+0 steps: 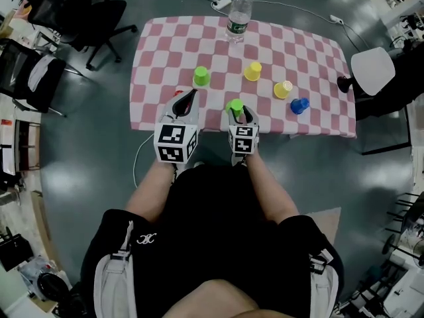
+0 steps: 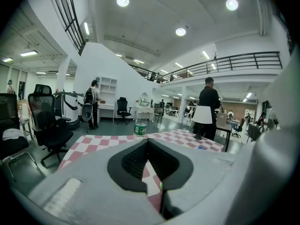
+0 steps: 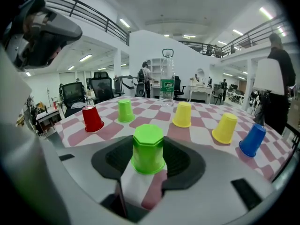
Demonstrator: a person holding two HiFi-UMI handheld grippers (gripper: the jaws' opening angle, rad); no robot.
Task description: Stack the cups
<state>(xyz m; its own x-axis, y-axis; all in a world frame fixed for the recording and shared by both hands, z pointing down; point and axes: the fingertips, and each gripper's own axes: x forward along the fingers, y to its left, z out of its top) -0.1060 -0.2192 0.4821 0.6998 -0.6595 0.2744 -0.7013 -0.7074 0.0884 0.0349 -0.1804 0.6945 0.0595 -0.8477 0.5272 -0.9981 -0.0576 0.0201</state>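
Upside-down cups stand on the pink-and-white checked table. My right gripper is shut on a green cup near the front edge, with a pad against each side. Beyond it stand a red cup, a second green cup, two yellow cups and a blue cup. My left gripper is shut on nothing beside the right one. It hides most of the red cup.
A water bottle stands at the table's far edge. Black office chairs are off the left side, and a white chair is at the right corner. A person stands beyond the table.
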